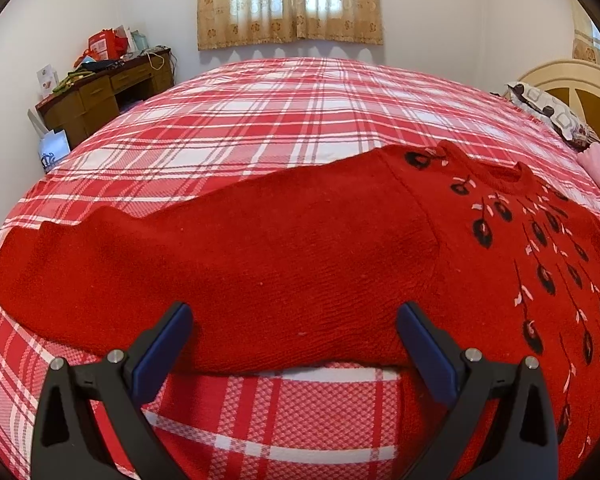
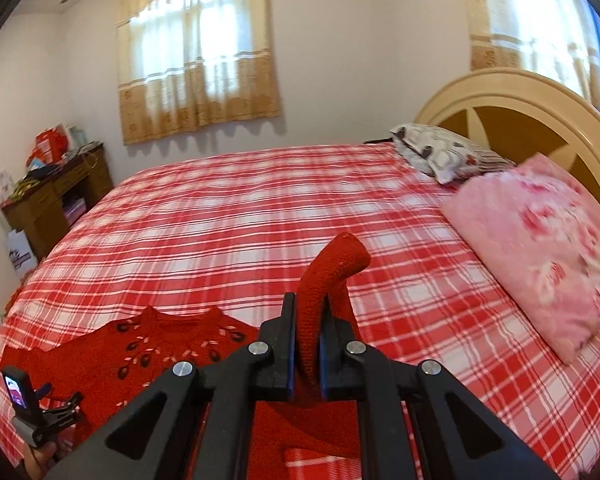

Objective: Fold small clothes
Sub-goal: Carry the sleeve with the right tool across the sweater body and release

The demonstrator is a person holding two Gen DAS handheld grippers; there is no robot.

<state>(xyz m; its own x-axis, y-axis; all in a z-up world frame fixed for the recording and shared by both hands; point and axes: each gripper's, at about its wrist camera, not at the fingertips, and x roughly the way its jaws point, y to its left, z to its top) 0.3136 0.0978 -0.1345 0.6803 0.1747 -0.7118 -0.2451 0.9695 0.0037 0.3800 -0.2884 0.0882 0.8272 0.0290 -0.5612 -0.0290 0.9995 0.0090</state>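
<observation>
While the red sweater (image 1: 284, 256) mostly lies flat on the plaid bedspread (image 1: 260, 120), only the right wrist view shows one sleeve (image 2: 320, 304) lifted off it, sticking up and curling over past the tips of the right gripper (image 2: 307, 344). Those fingers are clamped tight on that sleeve, knit squeezed between the blue pads.

From the left wrist view you get what the other cam misses: the other sleeve spread out straight, just ahead of the left gripper (image 1: 294, 334), whose fingers (image 1: 168, 340) stand wide apart with nothing between them, hovering over the sleeve's near edge. The flower embroidery (image 1: 540, 248) sits off beyond the right-hand finger there.

Right cam also catches the left gripper itself (image 2: 40, 412) low at its left, plus a pink pillow (image 2: 540, 248) and headboard (image 2: 512, 96) out past its fingers to the right. A cluttered worktop (image 1: 108, 84) stands far off to the left.
</observation>
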